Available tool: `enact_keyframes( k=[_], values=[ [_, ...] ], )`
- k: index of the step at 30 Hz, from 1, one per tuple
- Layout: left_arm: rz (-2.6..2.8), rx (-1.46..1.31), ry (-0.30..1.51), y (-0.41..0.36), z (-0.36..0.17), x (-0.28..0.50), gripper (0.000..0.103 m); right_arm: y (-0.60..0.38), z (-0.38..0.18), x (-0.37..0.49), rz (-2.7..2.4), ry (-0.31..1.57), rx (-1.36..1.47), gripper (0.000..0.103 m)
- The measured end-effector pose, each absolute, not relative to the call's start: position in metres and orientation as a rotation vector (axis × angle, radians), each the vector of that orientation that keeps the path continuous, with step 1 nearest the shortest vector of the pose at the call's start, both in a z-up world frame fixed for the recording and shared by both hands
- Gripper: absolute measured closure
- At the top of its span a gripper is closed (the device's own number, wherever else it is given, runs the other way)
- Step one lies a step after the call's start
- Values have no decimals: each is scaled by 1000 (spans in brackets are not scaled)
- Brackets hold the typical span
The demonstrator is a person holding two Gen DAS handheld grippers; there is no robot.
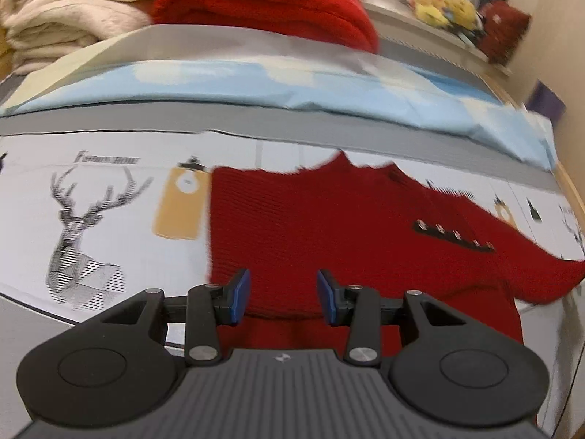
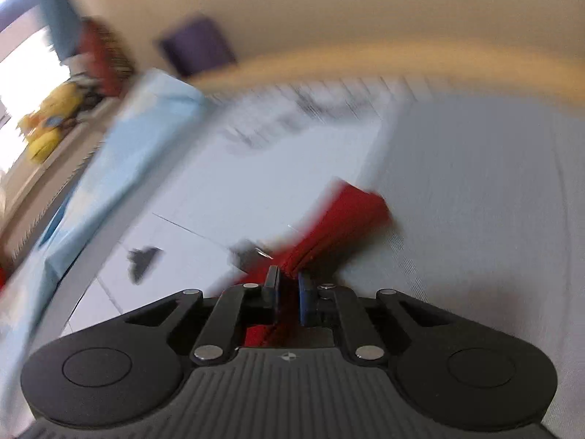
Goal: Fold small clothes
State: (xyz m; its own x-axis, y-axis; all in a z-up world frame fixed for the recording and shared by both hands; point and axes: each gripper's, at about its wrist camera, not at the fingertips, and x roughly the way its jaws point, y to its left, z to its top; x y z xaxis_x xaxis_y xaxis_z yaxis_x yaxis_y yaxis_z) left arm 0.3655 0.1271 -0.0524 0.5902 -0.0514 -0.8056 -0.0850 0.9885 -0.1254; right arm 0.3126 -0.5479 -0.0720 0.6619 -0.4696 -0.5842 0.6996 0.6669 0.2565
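A small red knitted sweater (image 1: 329,226) lies flat on a white printed sheet (image 1: 109,256), with a black button strip toward its right side and one sleeve stretched to the right. My left gripper (image 1: 284,296) is open, its blue pads above the sweater's near edge, holding nothing. In the blurred right wrist view, my right gripper (image 2: 289,294) is shut on a red sleeve (image 2: 340,216) of the sweater, which stretches away from the pads over the grey bed surface (image 2: 475,201).
A folded red blanket (image 1: 263,3) and cream blankets (image 1: 69,14) are stacked at the back. A light blue cloth (image 1: 256,84) lies across the bed behind the sheet. Yellow plush toys (image 1: 442,3) sit on a ledge. A wooden bed edge (image 2: 365,62) runs on the right.
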Motion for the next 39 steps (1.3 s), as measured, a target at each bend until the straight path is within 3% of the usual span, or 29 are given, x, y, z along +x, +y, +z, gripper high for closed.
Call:
enact_keyframes(
  k=[4,8,10,12,14,17,19,21,29,31,33,39],
  values=[
    [82,-212,929,162,-45,369,58,-414,4,332,-367,310,304,94],
    [137,-283,919,198,-38,371,58,-266,44,318,75,212,306,94],
    [159,-314,919,213,-36,372,58,-203,37,318,293,303,358,88],
    [174,-342,924,225,-36,372,58,-152,10,334,550,602,423,76],
    [180,-362,929,230,-36,370,58,-129,-11,332,567,798,409,76],
    [153,-384,938,231,-38,368,58,-138,-13,317,497,892,337,74],
    [132,-390,948,227,-43,368,60,-159,-7,309,404,883,282,54],
    [114,-390,965,222,-52,371,60,-192,-11,311,314,852,282,47],
    [115,-399,1038,203,-87,388,61,-281,-99,356,-19,990,354,53],
    [110,-400,1030,200,-87,392,61,-291,-115,360,-69,1016,366,84],
    [108,-400,1031,198,-90,397,61,-292,-111,364,-98,1035,398,90],
    [72,-410,1074,186,-118,410,61,-290,-93,364,-7,1011,498,64]
  ],
)
